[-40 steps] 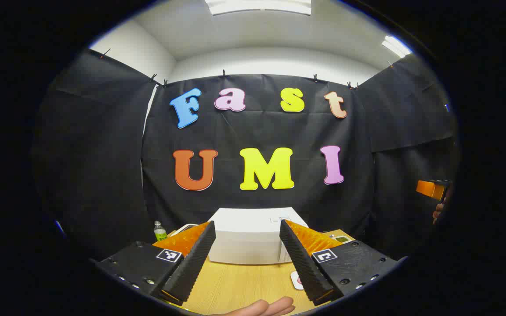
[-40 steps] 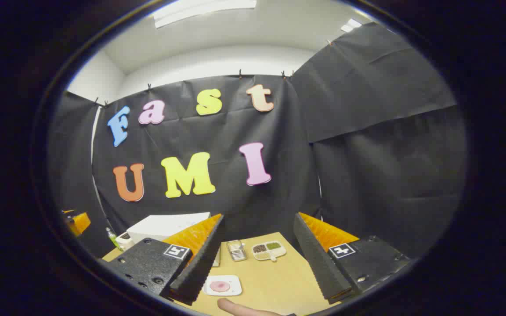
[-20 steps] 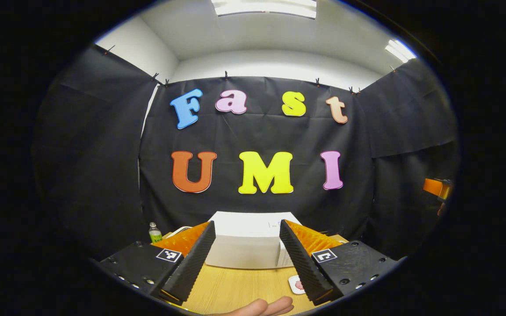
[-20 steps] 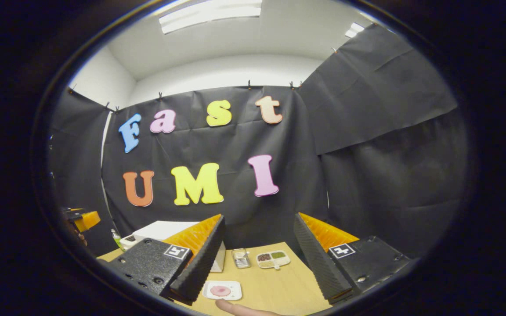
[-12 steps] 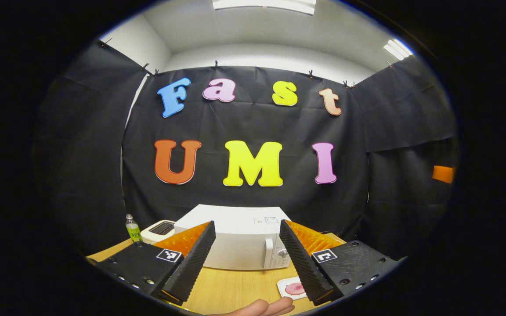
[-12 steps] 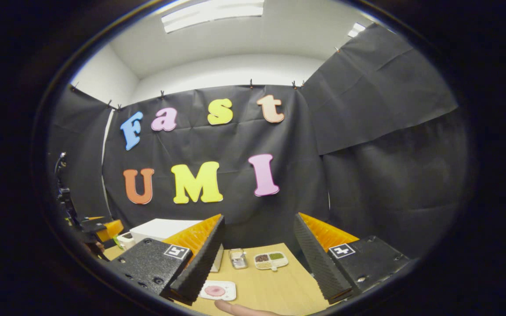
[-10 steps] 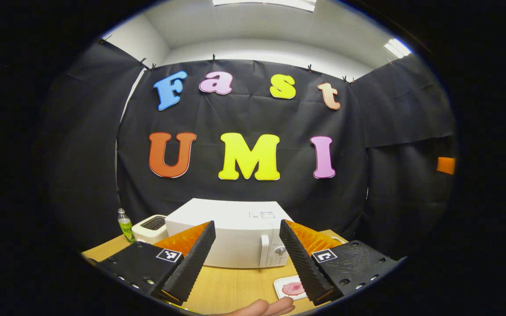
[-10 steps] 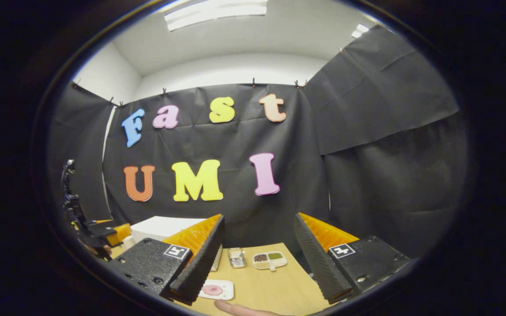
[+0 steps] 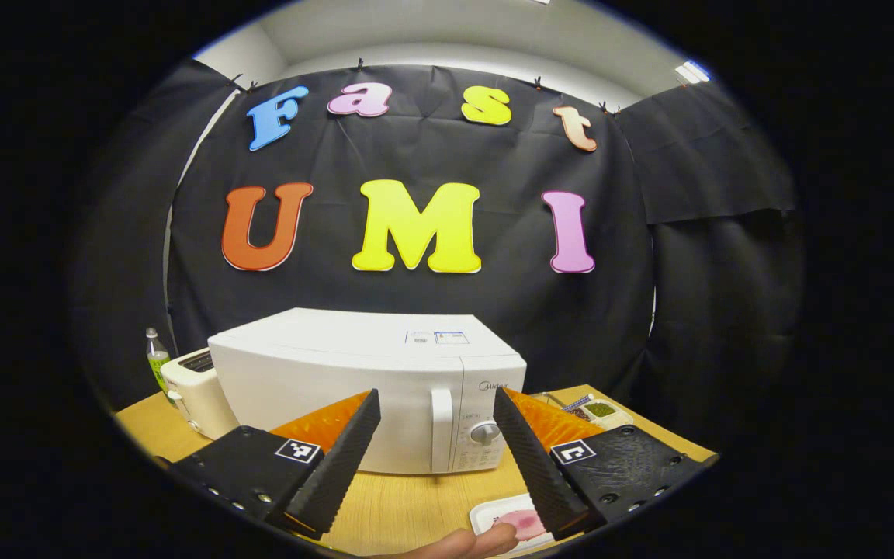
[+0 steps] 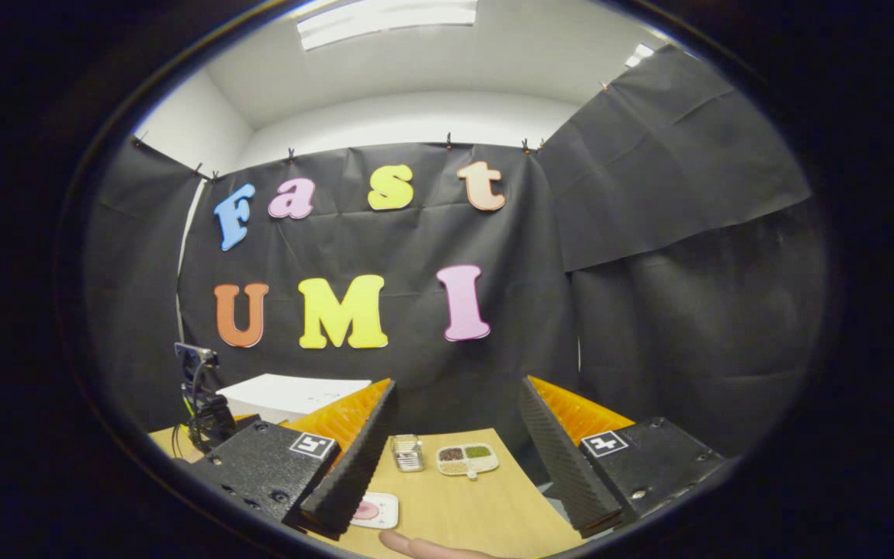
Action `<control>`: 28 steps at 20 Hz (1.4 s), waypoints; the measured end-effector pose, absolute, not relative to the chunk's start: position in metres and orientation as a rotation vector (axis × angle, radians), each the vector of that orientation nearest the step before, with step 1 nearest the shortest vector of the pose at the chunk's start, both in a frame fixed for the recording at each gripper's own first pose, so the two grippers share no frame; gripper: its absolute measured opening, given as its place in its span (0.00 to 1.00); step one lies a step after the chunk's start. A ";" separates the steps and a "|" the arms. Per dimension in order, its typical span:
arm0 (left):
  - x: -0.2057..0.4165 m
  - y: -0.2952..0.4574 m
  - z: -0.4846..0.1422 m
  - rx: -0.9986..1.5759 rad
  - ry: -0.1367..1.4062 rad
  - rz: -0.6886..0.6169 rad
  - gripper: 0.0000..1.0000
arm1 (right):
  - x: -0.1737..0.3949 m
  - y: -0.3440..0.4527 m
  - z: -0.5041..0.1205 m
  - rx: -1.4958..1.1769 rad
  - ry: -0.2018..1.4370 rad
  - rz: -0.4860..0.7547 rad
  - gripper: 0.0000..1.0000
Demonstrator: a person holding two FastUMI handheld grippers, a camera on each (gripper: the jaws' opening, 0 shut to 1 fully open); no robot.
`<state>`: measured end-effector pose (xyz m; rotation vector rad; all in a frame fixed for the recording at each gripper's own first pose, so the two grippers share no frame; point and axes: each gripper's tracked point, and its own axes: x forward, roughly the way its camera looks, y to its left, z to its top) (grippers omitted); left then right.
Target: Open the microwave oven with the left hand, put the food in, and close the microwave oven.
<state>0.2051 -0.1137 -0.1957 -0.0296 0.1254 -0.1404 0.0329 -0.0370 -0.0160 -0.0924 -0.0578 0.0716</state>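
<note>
Left gripper view puts my left gripper, fingers spread, before the closed microwave on the worktop; I'd hook its handle squarely, leaving the food plate near right.

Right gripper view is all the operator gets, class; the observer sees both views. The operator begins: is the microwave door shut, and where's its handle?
Observer: In the left gripper view the microwave door is shut; its upright handle sits beside the control dial.
Operator: What stands on the microwave's far side?
Observer: A white toaster, and a bottle behind it.
Operator: Is the left gripper holding anything?
Observer: No. The left gripper is open and empty, pointed at the handle.
</note>
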 end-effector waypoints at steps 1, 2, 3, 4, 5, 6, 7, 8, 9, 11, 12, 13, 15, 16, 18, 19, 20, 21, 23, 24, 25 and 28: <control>0.213 -0.117 -0.211 -0.012 0.145 -0.133 0.92 | 0.036 -0.040 -0.019 -0.105 -0.058 0.059 1.00; 0.221 -0.120 -0.223 -0.001 0.158 -0.126 0.92 | 0.038 -0.044 -0.021 -0.114 -0.060 0.051 1.00; 0.228 -0.123 -0.234 0.004 0.168 -0.128 0.92 | 0.038 -0.047 -0.025 -0.117 -0.064 0.045 1.00; 0.235 -0.126 -0.243 -0.002 0.170 -0.121 0.93 | 0.040 -0.050 -0.028 -0.117 -0.060 0.038 0.91; 0.242 -0.127 -0.252 -0.015 0.172 -0.111 0.93 | 0.043 -0.052 -0.034 -0.114 -0.054 0.036 0.90; 0.247 -0.130 -0.261 -0.021 0.183 -0.107 0.93 | 0.045 -0.053 -0.040 -0.111 -0.044 0.040 1.00; 0.253 -0.130 -0.267 -0.014 0.188 -0.095 0.92 | 0.049 -0.055 -0.048 -0.108 -0.031 0.044 1.00; 0.256 -0.131 -0.271 -0.004 0.192 -0.090 0.93 | 0.050 -0.053 -0.052 -0.101 -0.023 0.061 0.91; 0.261 -0.134 -0.274 -0.005 0.192 -0.097 0.93 | 0.051 -0.048 -0.054 -0.088 -0.024 0.085 1.00; 0.265 -0.142 -0.272 -0.011 0.163 -0.130 0.88 | 0.052 -0.045 -0.056 -0.071 -0.030 0.115 1.00; 0.269 -0.141 -0.270 -0.009 0.144 -0.125 0.76 | 0.051 -0.042 -0.054 -0.068 -0.038 0.131 1.00; 0.273 -0.136 -0.274 -0.003 0.151 -0.107 0.60 | 0.049 -0.039 -0.054 -0.067 -0.046 0.143 1.00; 0.278 -0.136 -0.286 -0.013 0.189 -0.110 0.67 | 0.045 -0.035 -0.051 -0.074 -0.066 0.155 1.00; 0.279 -0.131 -0.291 -0.011 0.200 -0.098 0.67 | 0.042 -0.032 -0.050 -0.081 -0.077 0.160 0.90; 0.284 -0.124 -0.305 -0.007 0.233 -0.077 0.58 | 0.035 -0.026 -0.048 -0.100 -0.095 0.179 1.00; 0.285 -0.119 -0.309 -0.011 0.249 -0.066 0.57 | 0.031 -0.018 -0.045 -0.110 -0.112 0.202 1.00; 0.286 -0.122 -0.311 -0.029 0.248 -0.076 0.51 | 0.027 -0.013 -0.044 -0.125 -0.125 0.220 1.00; 0.287 -0.123 -0.310 -0.034 0.248 -0.073 0.54 | 0.025 -0.011 -0.045 -0.146 -0.139 0.230 1.00; 0.282 -0.130 -0.309 -0.055 0.257 -0.091 0.45 | 0.021 -0.008 -0.050 -0.197 -0.154 0.230 1.00; 0.286 -0.130 -0.311 -0.029 0.262 -0.082 0.26 | 0.020 -0.009 -0.053 -0.222 -0.149 0.210 1.00; 0.284 -0.129 -0.309 -0.003 0.267 -0.077 0.26 | 0.020 -0.013 -0.057 -0.243 -0.141 0.184 1.00; 0.281 -0.128 -0.318 -0.040 0.308 -0.060 0.13 | 0.010 -0.008 -0.067 -0.254 -0.102 0.152 1.00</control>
